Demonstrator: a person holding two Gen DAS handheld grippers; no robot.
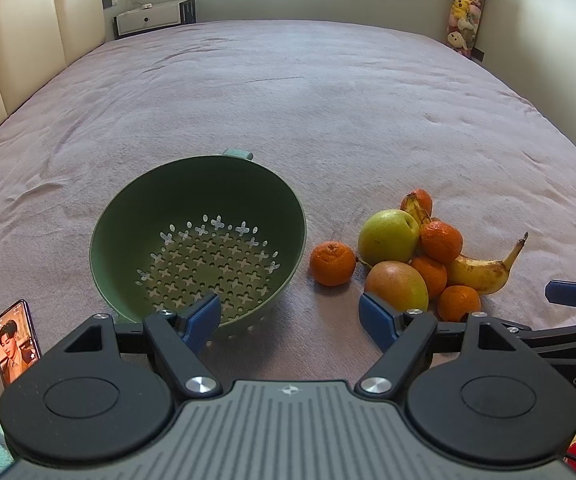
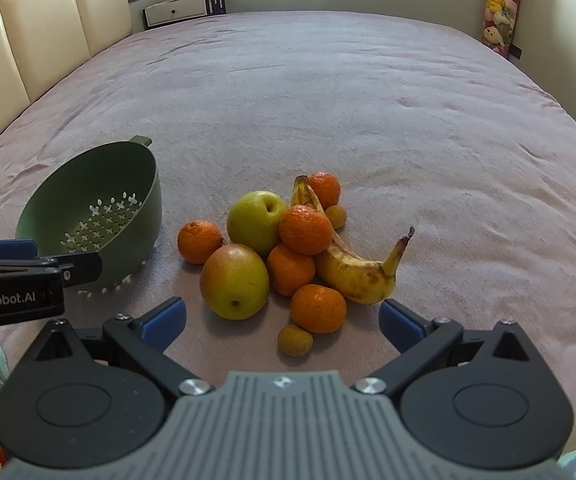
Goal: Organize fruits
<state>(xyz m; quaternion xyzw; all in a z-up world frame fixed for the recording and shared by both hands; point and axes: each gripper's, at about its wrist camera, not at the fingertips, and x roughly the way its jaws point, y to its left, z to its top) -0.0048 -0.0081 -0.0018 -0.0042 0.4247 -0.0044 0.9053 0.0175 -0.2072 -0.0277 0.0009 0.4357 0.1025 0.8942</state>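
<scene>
A green colander (image 1: 198, 236) (image 2: 92, 208) lies tilted and holds nothing. To its right sits a heap of fruit: a green apple (image 1: 387, 236) (image 2: 256, 220), a red-green apple (image 1: 397, 286) (image 2: 234, 280), several tangerines (image 1: 331, 262) (image 2: 198, 240), a banana (image 1: 483, 268) (image 2: 359, 272) and small brownish fruits (image 2: 295, 340). My left gripper (image 1: 289, 320) is open, low between the colander and the heap. My right gripper (image 2: 282, 320) is open just before the heap, holding nothing.
Everything rests on a bed with a pinkish-grey blanket (image 1: 288, 100) (image 2: 327, 80). A phone (image 1: 14, 340) with a lit screen lies at the near left. A cream headboard (image 1: 28, 28) runs along the left, with a white cabinet (image 1: 148, 18) and hanging plush toys (image 1: 467, 8) behind.
</scene>
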